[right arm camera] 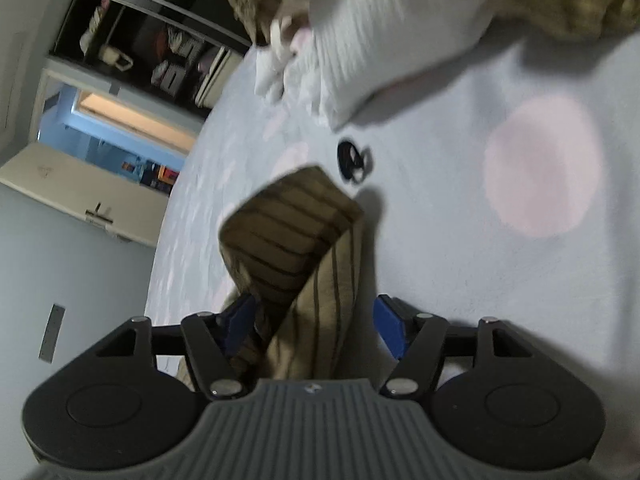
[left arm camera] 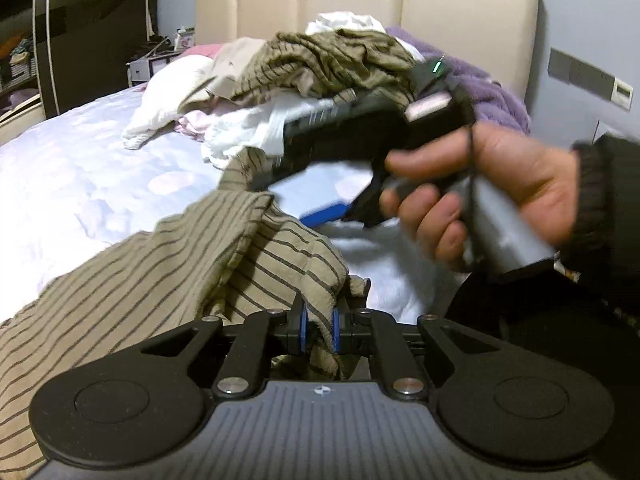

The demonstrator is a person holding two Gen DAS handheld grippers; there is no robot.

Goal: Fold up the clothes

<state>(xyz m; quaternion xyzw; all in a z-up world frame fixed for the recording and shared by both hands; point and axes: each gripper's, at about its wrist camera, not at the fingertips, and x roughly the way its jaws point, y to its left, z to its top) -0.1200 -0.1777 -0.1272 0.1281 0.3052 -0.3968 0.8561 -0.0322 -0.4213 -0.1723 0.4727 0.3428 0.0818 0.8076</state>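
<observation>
Left wrist view is showing the left gripper (left arm camera: 318,326) clamping its blue pads together on a bunched fold of the striped olive shirt (left arm camera: 160,264), which is draping down and to the left over the bed (left arm camera: 80,184). Across from it, the person's right hand (left arm camera: 492,192) is gripping the handle of the right gripper (right arm camera: 316,322), blurred here. From the right wrist view, that gripper's jaws are standing apart, with a folded edge of the same striped shirt rising up between the blue pads (right arm camera: 390,330); I cannot tell whether either pad is touching the cloth. A pile of clothes (left arm camera: 320,76) is sitting near the cream headboard (left arm camera: 400,8), well beyond the shirt. A small dark object (right arm camera: 354,160) is lying on the sheet just past the shirt's edge.
</observation>
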